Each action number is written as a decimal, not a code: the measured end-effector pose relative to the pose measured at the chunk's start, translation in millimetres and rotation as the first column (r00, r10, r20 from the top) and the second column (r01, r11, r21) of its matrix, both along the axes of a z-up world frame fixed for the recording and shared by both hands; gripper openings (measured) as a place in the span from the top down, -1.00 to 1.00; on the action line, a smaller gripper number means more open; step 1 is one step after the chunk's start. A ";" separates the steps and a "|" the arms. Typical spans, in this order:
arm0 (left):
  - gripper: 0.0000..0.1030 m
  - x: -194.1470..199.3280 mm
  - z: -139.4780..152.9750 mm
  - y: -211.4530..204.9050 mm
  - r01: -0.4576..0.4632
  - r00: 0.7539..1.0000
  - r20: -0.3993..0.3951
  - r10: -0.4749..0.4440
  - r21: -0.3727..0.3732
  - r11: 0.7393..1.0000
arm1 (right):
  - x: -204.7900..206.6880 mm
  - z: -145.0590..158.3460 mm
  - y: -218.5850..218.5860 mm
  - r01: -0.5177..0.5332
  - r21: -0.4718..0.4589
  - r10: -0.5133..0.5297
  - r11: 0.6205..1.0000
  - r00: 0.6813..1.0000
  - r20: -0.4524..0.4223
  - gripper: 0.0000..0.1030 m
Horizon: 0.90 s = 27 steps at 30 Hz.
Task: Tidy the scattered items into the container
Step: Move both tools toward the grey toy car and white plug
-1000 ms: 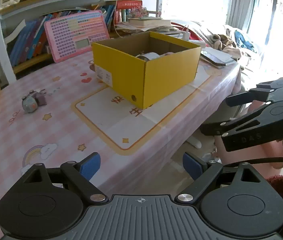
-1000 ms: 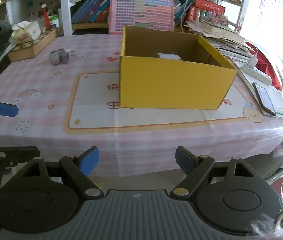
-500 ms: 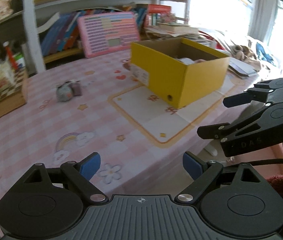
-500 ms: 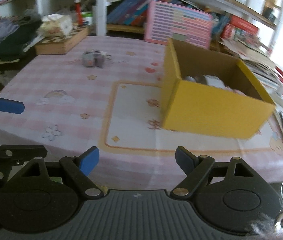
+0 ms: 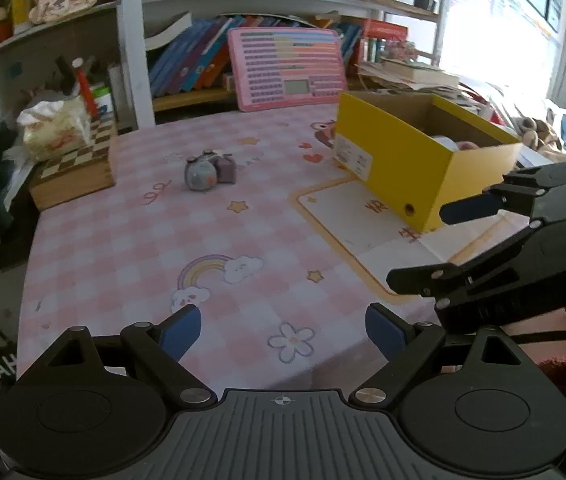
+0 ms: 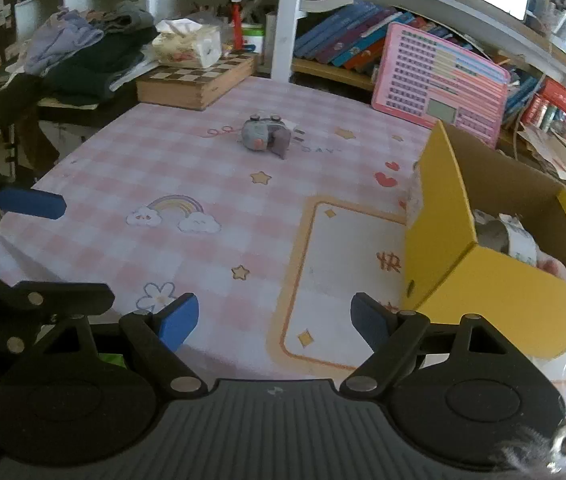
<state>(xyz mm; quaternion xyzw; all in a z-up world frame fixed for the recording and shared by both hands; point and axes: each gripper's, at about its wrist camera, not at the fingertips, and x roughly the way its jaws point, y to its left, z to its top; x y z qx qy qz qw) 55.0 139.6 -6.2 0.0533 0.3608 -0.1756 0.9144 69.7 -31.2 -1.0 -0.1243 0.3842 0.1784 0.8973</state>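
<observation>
The small grey and purple toy camera (image 5: 210, 169) is seen near the far left edge of the pink checked tabletop (image 5: 123, 248), its lens turned toward the near edge. The yellow cardboard box (image 5: 399, 168), earlier central, is now seen at the right. Both the left tool (image 5: 283, 330) and the right tool (image 6: 274, 320) are spread and empty.

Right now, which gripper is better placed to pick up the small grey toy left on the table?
Probably the left gripper. The grey toy lies on its side of the table, away from the yellow box; both are open and empty, and the right gripper sits nearer the box.
</observation>
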 end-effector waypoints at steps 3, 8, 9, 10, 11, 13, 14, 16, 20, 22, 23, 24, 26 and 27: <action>-0.78 9.7 -1.4 1.3 -0.019 1.000 -0.004 0.019 -0.003 1.000 | 10.1 -1.7 3.1 -0.023 0.002 0.023 1.000 1.000 0.001 -0.60; -0.78 26.7 -1.5 -0.5 -0.040 0.999 -0.007 0.040 0.020 0.999 | 33.2 -0.3 8.6 -0.054 0.028 0.054 0.998 0.999 -0.001 -0.60; -0.78 31.5 -0.6 0.2 -0.049 0.999 -0.005 0.049 0.023 0.999 | 39.5 1.2 9.3 -0.058 0.037 0.058 0.998 0.998 0.003 -0.60; -0.78 35.4 -0.3 0.4 -0.057 0.998 -0.005 0.057 0.024 0.998 | 46.3 2.3 9.6 -0.060 0.045 0.060 0.997 0.998 0.005 -0.60; -0.79 40.5 -0.1 0.9 -0.066 0.998 -0.007 0.066 0.025 0.997 | 52.6 3.2 10.2 -0.063 0.052 0.063 0.997 0.998 0.006 -0.60; -0.86 50.8 1.1 2.7 -0.083 0.996 -0.008 0.083 0.022 0.996 | 67.1 5.4 11.7 -0.072 0.063 0.072 0.995 0.997 0.008 -0.60; -0.90 55.4 1.9 3.4 -0.091 0.996 -0.006 0.092 0.018 0.996 | 73.7 5.9 12.3 -0.077 0.066 0.077 0.995 0.997 0.011 -0.60; -0.92 65.9 3.1 5.1 -0.104 0.995 -0.006 0.104 0.004 0.995 | 85.9 6.5 13.1 -0.089 0.072 0.088 0.993 0.996 0.015 -0.60; -0.93 85.5 1.2 3.0 -0.120 0.992 -0.029 0.119 -0.016 0.993 | 108.9 6.6 11.7 -0.105 0.072 0.104 0.992 0.994 0.019 -0.60; -0.94 93.7 -1.2 -1.1 -0.125 0.991 -0.043 0.125 -0.012 0.992 | 119.8 6.3 10.5 -0.105 0.074 0.104 0.992 0.994 0.018 -0.60; -0.94 96.4 -2.2 -3.4 -0.127 0.991 -0.045 0.127 -0.006 0.992 | 126.1 6.3 9.7 -0.101 0.078 0.100 0.992 0.995 0.016 -0.60; -0.94 98.9 -2.9 -5.3 -0.127 0.991 -0.045 0.127 -0.002 0.992 | 131.5 6.1 8.7 -0.096 0.083 0.096 0.992 0.995 0.013 -0.60; -0.94 104.8 -4.0 -7.1 -0.128 0.991 -0.047 0.127 -0.009 0.992 | 144.0 6.2 6.4 -0.083 0.099 0.083 0.992 0.997 0.001 -0.60; -0.94 107.9 -4.5 -7.4 -0.133 0.990 -0.047 0.133 -0.011 0.991 | 149.7 6.2 5.5 -0.075 0.108 0.076 0.991 0.997 -0.004 -0.60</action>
